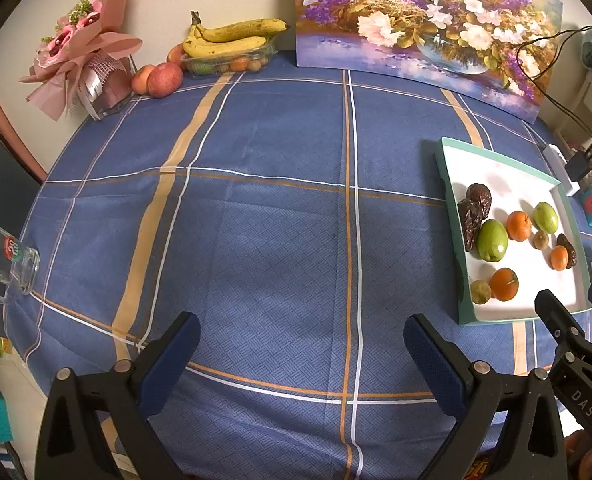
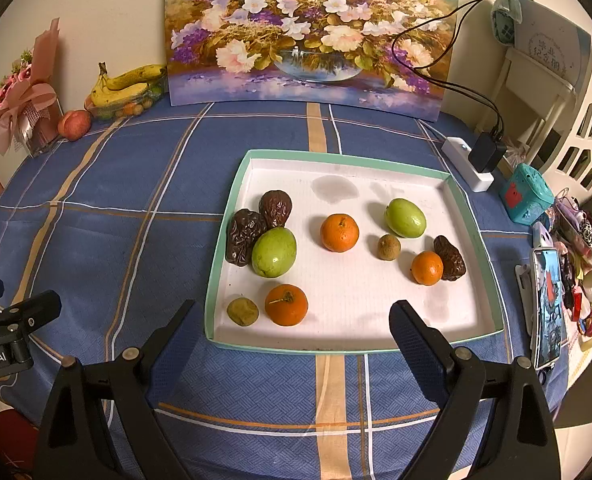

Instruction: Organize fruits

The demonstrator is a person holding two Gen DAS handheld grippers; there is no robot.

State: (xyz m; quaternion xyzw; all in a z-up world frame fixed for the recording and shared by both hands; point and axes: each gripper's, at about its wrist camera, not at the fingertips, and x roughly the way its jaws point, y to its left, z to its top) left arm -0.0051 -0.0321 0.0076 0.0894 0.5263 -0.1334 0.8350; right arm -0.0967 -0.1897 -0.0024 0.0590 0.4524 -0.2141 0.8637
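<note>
A white tray with a teal rim [image 2: 336, 154] lies on the blue checked tablecloth and holds the fruit. In it are three oranges [image 2: 339, 233], two green fruits [image 2: 273, 253], three dark wrinkled dates [image 2: 243, 236] and two small brown fruits [image 2: 242, 311]. My right gripper [image 2: 293, 314] is open, its fingers straddling the tray's near edge close to the front orange [image 2: 286, 305], touching nothing. My left gripper [image 1: 302, 328] is open and empty over bare cloth, left of the tray [image 1: 448, 208]. Each gripper shows in the other's view: right gripper [image 1: 572, 300], left gripper [image 2: 23, 294].
At the back left, bananas [image 1: 231, 36] rest on a clear box of small fruit, beside red apples [image 1: 163, 79] and a pink bouquet [image 1: 83, 44]. A flower painting [image 2: 308, 36] leans on the wall. A glass mug [image 1: 9, 264] lies at the left edge. Power strip [image 2: 470, 162], phone [image 2: 548, 308] and clutter line the right.
</note>
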